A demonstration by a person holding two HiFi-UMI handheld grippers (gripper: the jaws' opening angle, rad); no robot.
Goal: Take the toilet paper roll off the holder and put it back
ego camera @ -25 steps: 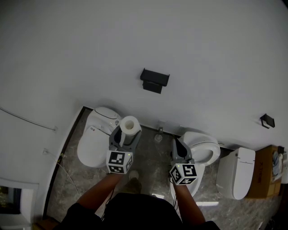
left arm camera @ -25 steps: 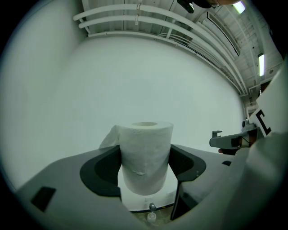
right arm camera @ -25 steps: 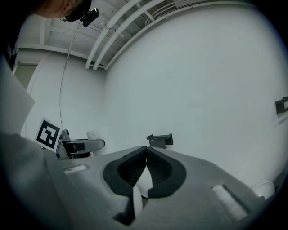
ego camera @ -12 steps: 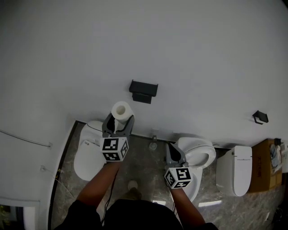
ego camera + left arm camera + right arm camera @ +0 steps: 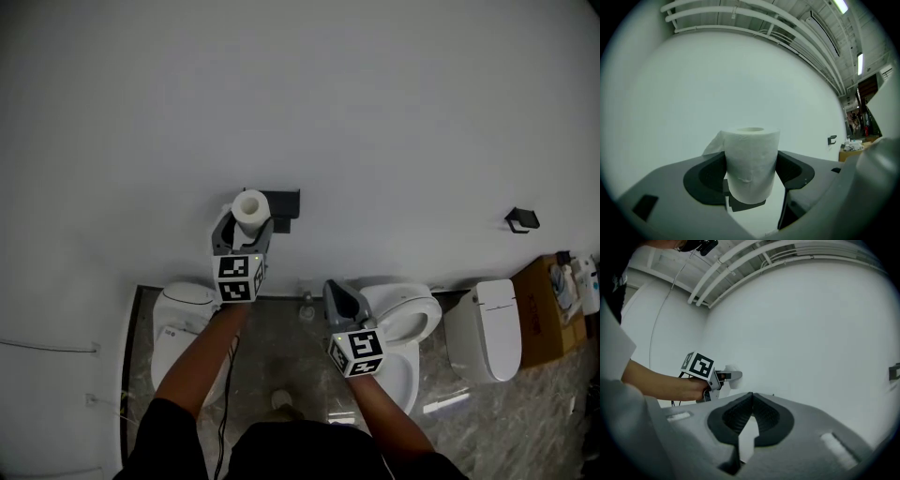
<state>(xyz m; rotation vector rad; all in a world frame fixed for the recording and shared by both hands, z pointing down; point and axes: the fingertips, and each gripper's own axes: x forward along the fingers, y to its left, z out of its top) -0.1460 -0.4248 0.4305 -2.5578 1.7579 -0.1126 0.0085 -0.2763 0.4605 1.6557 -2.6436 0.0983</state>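
While left gripper (image 5: 242, 234) clamps roll (image 5: 250, 205) at holder (image 5: 284, 201) | line core up squarely, slide on level | right gripper (image 5: 339, 298) closed, empty

I see a white paper toilet roll (image 5: 250, 206); at its three o'clock, a matte black wall holder (image 5: 286, 199).

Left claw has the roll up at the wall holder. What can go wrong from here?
1. The left claw clamps the soft toilet paper roll by its sides; a squashed core may snag on the holder.
2. A loose sheet sticks out from the roll and could catch or unwind.
3. The right claw is shut, low and away from the holder, so nothing backs up a slip.
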